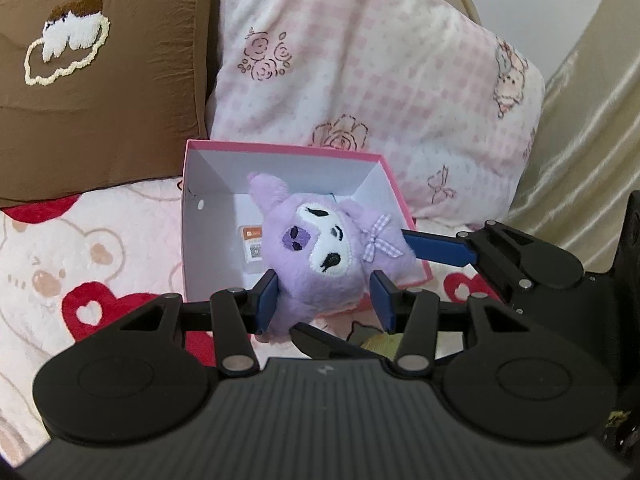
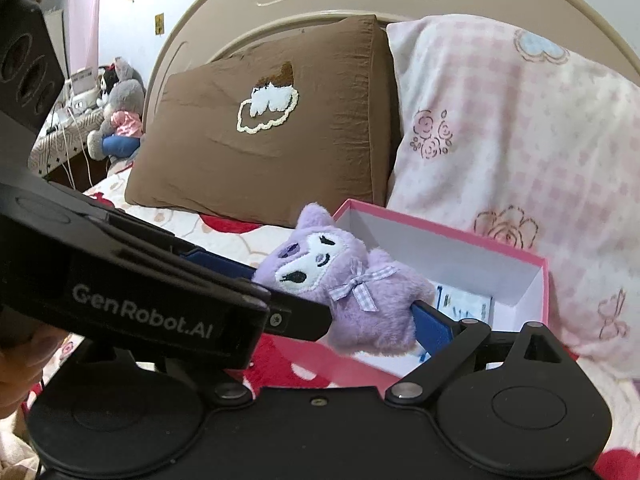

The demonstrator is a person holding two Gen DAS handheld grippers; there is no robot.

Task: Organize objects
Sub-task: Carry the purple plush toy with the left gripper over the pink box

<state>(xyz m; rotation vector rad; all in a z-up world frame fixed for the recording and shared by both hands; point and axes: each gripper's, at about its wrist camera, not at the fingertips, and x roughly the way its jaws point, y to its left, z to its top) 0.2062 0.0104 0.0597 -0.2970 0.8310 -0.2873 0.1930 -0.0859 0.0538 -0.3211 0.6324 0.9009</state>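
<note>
Left wrist view shows the left hand-held gripper (image 1: 324, 300) clenched on the soft, light purple plush toy (image 1: 320, 248) above the pink cardboard box (image 1: 394, 184), its squashy body the best hold, while the right hand-held gripper (image 2: 400, 312) stands spread wide beside it.

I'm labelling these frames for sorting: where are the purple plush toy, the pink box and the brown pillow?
purple plush toy (image 1: 320, 248): left wrist view, on its white face patch.
pink box (image 1: 280, 148): left wrist view, on the far rim.
brown pillow (image 2: 256, 168): right wrist view, on the plain fabric below the embroidered patch.
</note>
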